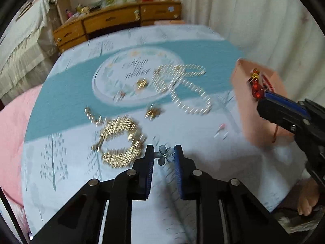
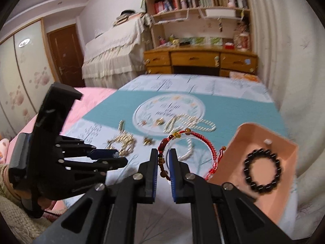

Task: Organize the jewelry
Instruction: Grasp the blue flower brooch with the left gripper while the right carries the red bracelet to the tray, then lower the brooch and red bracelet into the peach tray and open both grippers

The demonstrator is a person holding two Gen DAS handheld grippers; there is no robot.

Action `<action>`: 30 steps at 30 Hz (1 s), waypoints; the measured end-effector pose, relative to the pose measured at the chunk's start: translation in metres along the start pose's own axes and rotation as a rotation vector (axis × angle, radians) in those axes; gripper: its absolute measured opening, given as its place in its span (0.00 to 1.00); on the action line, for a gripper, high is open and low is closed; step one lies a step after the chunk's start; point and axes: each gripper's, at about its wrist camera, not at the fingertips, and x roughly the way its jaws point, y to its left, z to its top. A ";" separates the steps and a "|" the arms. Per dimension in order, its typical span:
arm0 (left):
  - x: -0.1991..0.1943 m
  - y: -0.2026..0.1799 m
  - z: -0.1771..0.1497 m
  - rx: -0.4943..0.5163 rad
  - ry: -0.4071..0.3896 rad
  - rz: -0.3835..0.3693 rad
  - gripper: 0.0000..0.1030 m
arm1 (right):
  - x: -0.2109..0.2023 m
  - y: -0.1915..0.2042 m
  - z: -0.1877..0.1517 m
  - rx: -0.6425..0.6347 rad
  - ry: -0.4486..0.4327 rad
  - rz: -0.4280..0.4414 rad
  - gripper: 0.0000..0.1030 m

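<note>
My left gripper [image 1: 164,154] is shut on a small blue flower ornament [image 1: 165,155] and holds it just above the bed cover. My right gripper [image 2: 163,156] is shut on a red cord bracelet with amber beads [image 2: 195,136], held to the left of the pink box [image 2: 262,162]; it also shows in the left wrist view [image 1: 256,89]. A black bead bracelet [image 2: 262,168] lies inside the box. A gold chain pile [image 1: 119,140], a pale bead necklace [image 1: 182,87] and small gold pieces [image 1: 152,112] lie on the blue bed cover [image 1: 71,93].
A pink blanket [image 2: 89,99] lies to the left of the cover. A white curtain [image 1: 254,20] hangs on the right. A wooden desk [image 2: 199,61] and shelves stand beyond the bed.
</note>
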 end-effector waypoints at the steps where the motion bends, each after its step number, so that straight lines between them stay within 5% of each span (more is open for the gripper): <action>1: -0.008 -0.006 0.008 0.018 -0.025 -0.012 0.17 | -0.008 -0.006 0.005 0.010 -0.020 -0.027 0.10; 7: -0.044 -0.050 0.055 0.101 -0.142 -0.137 0.17 | -0.047 -0.044 0.021 0.116 -0.080 -0.115 0.10; 14: -0.047 -0.097 0.104 0.136 -0.199 -0.241 0.17 | -0.075 -0.077 0.027 0.207 -0.118 -0.110 0.10; 22: 0.017 -0.119 0.131 0.075 -0.077 -0.303 0.17 | -0.051 -0.091 0.017 0.244 -0.004 -0.126 0.11; 28: 0.044 -0.127 0.123 0.092 -0.030 -0.281 0.17 | -0.033 -0.105 0.008 0.299 0.078 -0.122 0.11; 30: 0.045 -0.130 0.120 0.105 -0.030 -0.273 0.25 | -0.030 -0.109 0.005 0.320 0.094 -0.136 0.11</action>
